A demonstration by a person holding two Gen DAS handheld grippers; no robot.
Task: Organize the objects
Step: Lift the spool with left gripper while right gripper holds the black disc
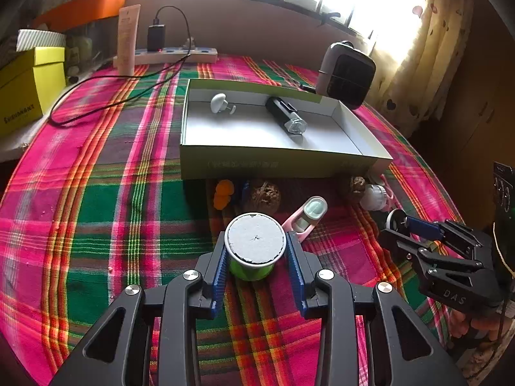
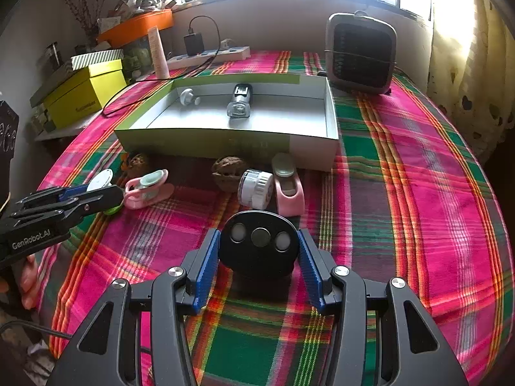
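A green cup with a flat white lid (image 1: 255,244) sits between the blue pads of my left gripper (image 1: 256,236), which is shut on its sides. My right gripper (image 2: 257,233) is shut on a black oval device with three round windows (image 2: 260,241). Ahead of both lies an open shallow box (image 1: 276,162) with green walls and a white floor. Inside it are a white knob (image 1: 220,103) and a black and clear torch-like cylinder (image 1: 286,115). The right wrist view shows the left gripper (image 2: 106,193) at the left edge; the left wrist view shows the right gripper (image 1: 394,225) at the right.
On the plaid cloth in front of the box lie two walnuts (image 2: 228,169), two pink holders (image 2: 288,189), a white ribbed cylinder (image 2: 256,189) and an orange piece (image 1: 223,193). A small fan (image 2: 360,53), a power strip with a cable (image 2: 209,56) and a yellow box (image 2: 85,93) stand behind.
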